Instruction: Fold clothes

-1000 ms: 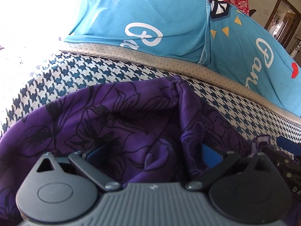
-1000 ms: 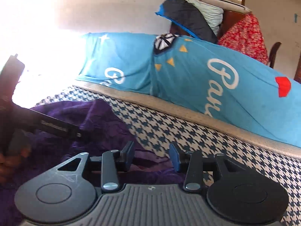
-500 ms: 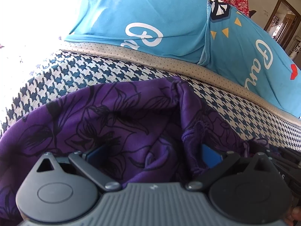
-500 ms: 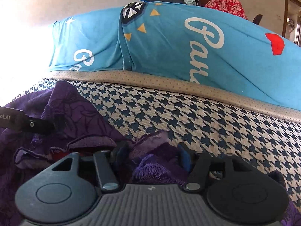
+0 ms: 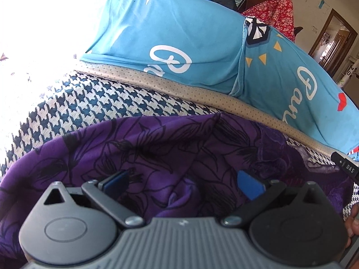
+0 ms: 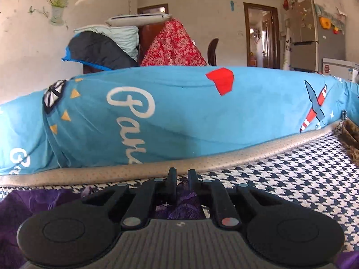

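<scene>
The left gripper [image 5: 182,185] sits low over a purple garment [image 5: 157,148] printed with black flower outlines; its blue-padded fingers [image 5: 250,187] stand wide apart, with bunched purple cloth rising into the gap between them but not pinched. The garment spreads ahead of and to both sides of this gripper, lying on a houndstooth cover [image 5: 94,103] that runs forward to a beige dotted border [image 5: 179,89]. Beyond the border a blue bolster [image 5: 179,29] with white script lies across the view. At the right edge of the left wrist view a dark bar marked "DAS" [image 5: 345,168] shows, probably part of the other tool, and a hand [image 5: 352,222] just below it.

The right gripper [image 6: 181,180] has its fingers drawn close together on a fold of the purple garment [image 6: 181,204], the fringed cloth squeezed between them and bulging just behind the tips. More purple cloth lies to its left; bare houndstooth cover [image 6: 280,179] lies to its right.

No container appears in either view.
</scene>
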Tool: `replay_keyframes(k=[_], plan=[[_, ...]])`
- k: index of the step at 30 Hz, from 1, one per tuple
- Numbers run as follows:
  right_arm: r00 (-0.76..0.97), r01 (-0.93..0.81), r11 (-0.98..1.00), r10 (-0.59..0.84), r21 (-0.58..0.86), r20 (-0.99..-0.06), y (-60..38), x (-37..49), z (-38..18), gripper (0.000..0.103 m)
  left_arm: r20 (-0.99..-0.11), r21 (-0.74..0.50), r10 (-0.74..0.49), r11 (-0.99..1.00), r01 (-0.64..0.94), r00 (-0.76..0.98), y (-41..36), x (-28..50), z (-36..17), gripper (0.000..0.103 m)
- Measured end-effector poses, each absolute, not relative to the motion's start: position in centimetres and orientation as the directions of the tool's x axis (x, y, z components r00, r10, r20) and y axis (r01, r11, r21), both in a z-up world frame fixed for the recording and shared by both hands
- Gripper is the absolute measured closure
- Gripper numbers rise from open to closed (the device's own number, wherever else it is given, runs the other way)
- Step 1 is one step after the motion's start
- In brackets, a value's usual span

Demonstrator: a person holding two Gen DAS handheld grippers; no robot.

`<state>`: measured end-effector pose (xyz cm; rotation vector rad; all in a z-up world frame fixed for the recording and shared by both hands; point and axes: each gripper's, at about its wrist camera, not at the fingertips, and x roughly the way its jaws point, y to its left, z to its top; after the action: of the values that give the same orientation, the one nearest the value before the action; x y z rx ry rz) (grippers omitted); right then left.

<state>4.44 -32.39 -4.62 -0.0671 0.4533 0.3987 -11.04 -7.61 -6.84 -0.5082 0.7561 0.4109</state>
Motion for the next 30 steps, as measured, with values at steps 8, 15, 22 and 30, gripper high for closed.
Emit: replay_keyframes(k=[8,15,22,30], plan=[[0.835,-0.362,0.931,0.349,0.054,-0.426,-32.6,4.6,-3.9,0.086,-0.747,-0.263,0.188,0.797,-0.543,0.638,-7.4,-11.2,-7.1,0.000],[0.706,-0.500,0.835,0.546,0.228,-0.452,-30.5,4.9,-4.1,0.053,-0.759,-0.255,0.183,0.800,-0.543,0.625,-7.5,-11.4,-7.3,0.000],[0.630,-0.542,0.811,0.564,0.218,-0.533,-27.1,5.2,-7.0,0.043,-0.785,-0.226,0.172,0.815,-0.534,0.595,-8.1,-11.3,-7.9,0.000],[0.615,-0.622,0.782,0.520,0.042,-0.593,-23.9,4.9,-9.0,0.089,-0.799,-0.196,0.177,0.827,-0.528,0.575,-8.5,-11.0,-8.2,0.000]])
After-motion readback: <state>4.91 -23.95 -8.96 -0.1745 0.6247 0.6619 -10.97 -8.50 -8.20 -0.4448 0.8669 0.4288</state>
